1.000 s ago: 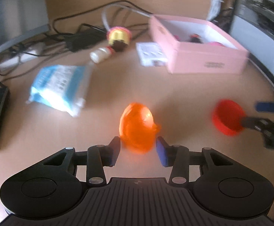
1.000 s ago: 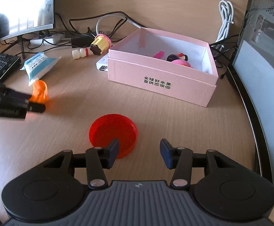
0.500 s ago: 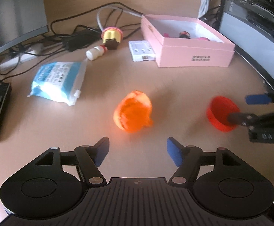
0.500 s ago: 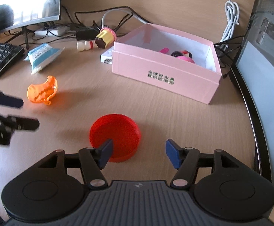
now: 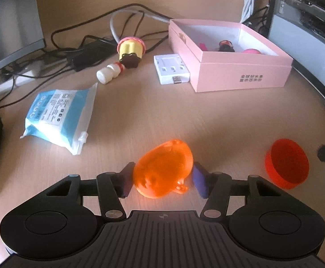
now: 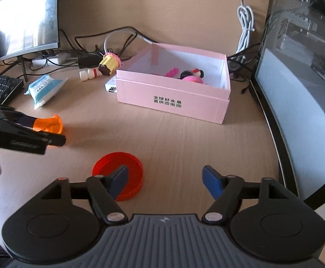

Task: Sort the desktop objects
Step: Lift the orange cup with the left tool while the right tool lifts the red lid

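Closing, the left gripper (image 5: 162, 182) brackets the orange toy (image 5: 163, 170), its pads seemingly just touching; squeeze evenly so the slick shell cannot squirt out. The right gripper (image 6: 163, 182) is opening, empty, over the red lid (image 6: 117, 174). Beyond sits the pink box (image 6: 173, 98).

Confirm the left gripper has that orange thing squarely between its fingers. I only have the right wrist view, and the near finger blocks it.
Observer: Yes. The orange toy sits between the jaws of the left gripper, which are closing; both pads look to touch it.
Operator: Describe what peeks out behind the pink box.
Observer: A white hub, lying flat beside the box, with three ports on top.
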`<action>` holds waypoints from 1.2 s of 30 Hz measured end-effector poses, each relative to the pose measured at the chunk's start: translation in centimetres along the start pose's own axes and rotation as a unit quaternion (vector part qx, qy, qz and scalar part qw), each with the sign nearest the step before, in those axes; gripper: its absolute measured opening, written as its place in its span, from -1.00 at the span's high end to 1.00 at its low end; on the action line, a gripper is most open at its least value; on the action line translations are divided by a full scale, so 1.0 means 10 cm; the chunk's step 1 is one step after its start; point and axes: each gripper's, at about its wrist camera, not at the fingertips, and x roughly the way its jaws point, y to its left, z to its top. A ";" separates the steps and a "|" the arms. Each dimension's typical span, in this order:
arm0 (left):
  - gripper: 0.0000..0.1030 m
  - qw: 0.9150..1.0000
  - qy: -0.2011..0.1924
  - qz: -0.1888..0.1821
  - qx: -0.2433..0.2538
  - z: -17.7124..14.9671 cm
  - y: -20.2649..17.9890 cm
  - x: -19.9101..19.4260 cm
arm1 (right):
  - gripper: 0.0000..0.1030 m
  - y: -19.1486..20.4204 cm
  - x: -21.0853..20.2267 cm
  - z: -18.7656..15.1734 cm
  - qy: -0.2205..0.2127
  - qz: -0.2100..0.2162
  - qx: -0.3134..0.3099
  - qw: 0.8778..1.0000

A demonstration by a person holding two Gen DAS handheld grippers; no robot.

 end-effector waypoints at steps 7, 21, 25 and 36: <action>-0.16 1.000 0.006 -0.007 -0.004 -0.18 0.00 -0.16 | -0.81 0.07 0.04 0.00 0.000 0.041 0.001 0.999; -0.24 1.000 0.010 -0.003 -0.007 -0.47 0.05 -0.43 | -0.81 0.39 0.58 0.02 0.041 0.083 -0.029 0.995; -0.24 1.000 0.012 -0.008 -0.006 -0.44 0.01 -0.41 | -0.26 0.45 0.54 0.04 0.039 0.076 -0.048 0.995; -0.01 1.000 0.005 -0.015 0.023 -0.28 -0.12 -0.39 | -0.24 0.36 0.30 0.10 0.044 0.066 -0.062 0.995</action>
